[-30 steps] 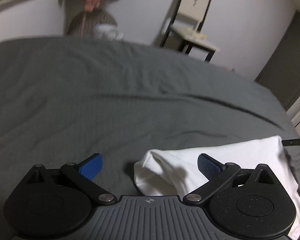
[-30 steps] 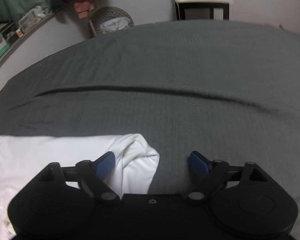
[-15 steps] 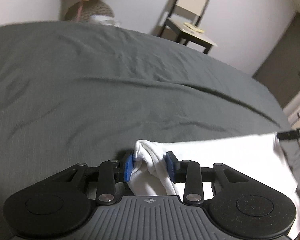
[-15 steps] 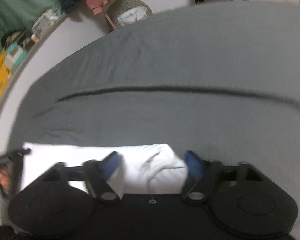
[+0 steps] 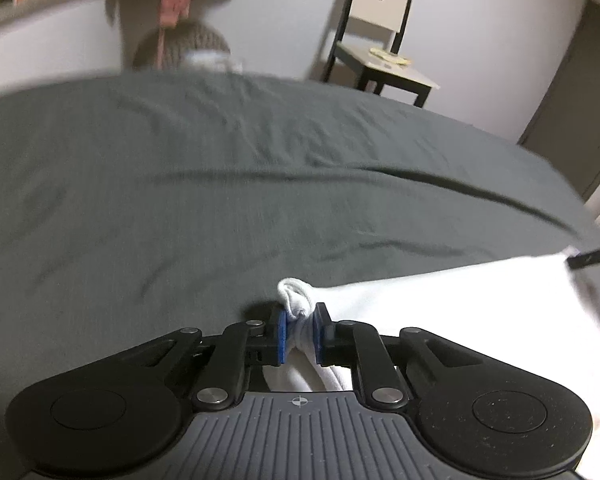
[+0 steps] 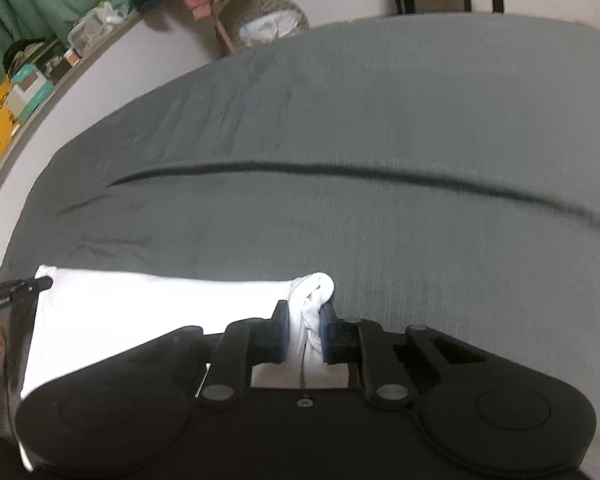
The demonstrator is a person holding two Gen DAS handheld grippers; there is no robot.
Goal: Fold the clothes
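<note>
A: Where is the garment, and what do we hold?

B: The white garment (image 5: 440, 292) lies flat on the bed (image 5: 220, 200), along its near edge. We grip it at both ends. The left tongs (image 5: 299, 330) have just been closing, and the pads now pinch a bunched corner of the cloth. The right tongs (image 6: 304, 332) have likewise just been closing and clamp the opposite bunched corner.

A: How will the garment handle?

B: We judge it light, soft and limp. It gathers into a knot at each grip and will sag between the two holds unless we keep it taut. Corners are the correct hold points; a grip in the mid-panel would drag loose folds.

A: Open room?

B: Beyond the garment the bed is bare grey sheet, crossed by one long crease. The chair (image 5: 384, 40) and the basket (image 6: 266, 20) stand well past the far edge of the bed. The view near the garment's near hem is blocked by the tongs, so we cannot confirm how it lies against the bed's edge.
</note>
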